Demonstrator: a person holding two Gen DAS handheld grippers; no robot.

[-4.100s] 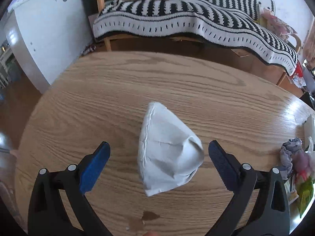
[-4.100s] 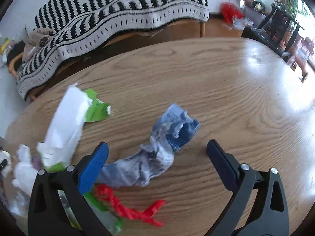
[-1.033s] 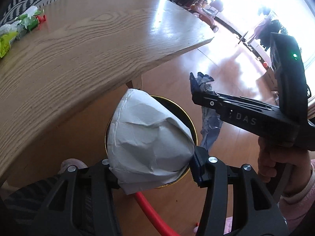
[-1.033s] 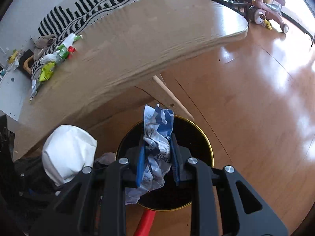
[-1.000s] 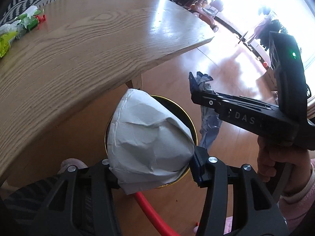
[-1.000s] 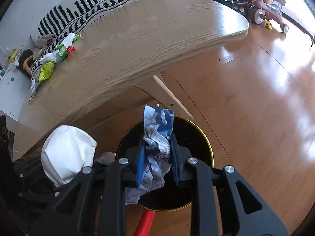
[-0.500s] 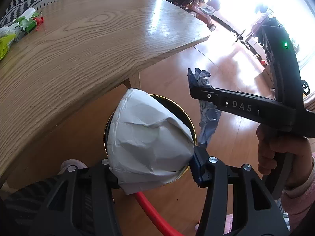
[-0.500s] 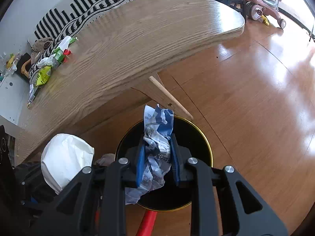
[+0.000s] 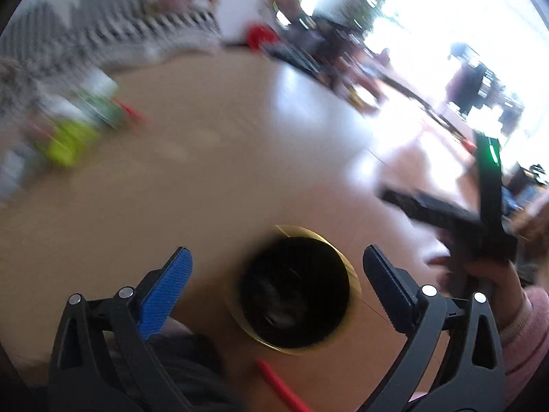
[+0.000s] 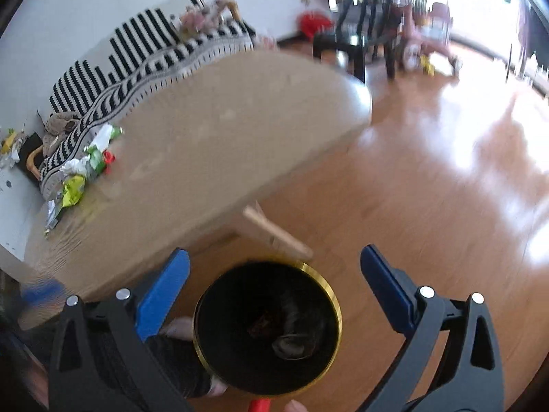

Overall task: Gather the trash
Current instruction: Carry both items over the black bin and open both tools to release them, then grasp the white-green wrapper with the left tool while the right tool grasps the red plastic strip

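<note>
Left gripper (image 9: pixel 277 276) and right gripper (image 10: pixel 274 274) jaws are opening, empty, above the black bin (image 10: pixel 267 329). Risk: wrappers (image 10: pixel 80 171) on the counter (image 10: pixel 206 158) getting missed.

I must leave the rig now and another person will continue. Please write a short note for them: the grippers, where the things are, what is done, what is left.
Left gripper: jaws opening, nothing between the fingers.
Right gripper: jaws opening, also empty.
Both point down at the black bin with the gold rim, on the floor beside the table.
Done: crumpled trash lies inside the bin.
Left: a pile of wrappers sits near the table's far edge; collect it and drop it in the bin.
</note>
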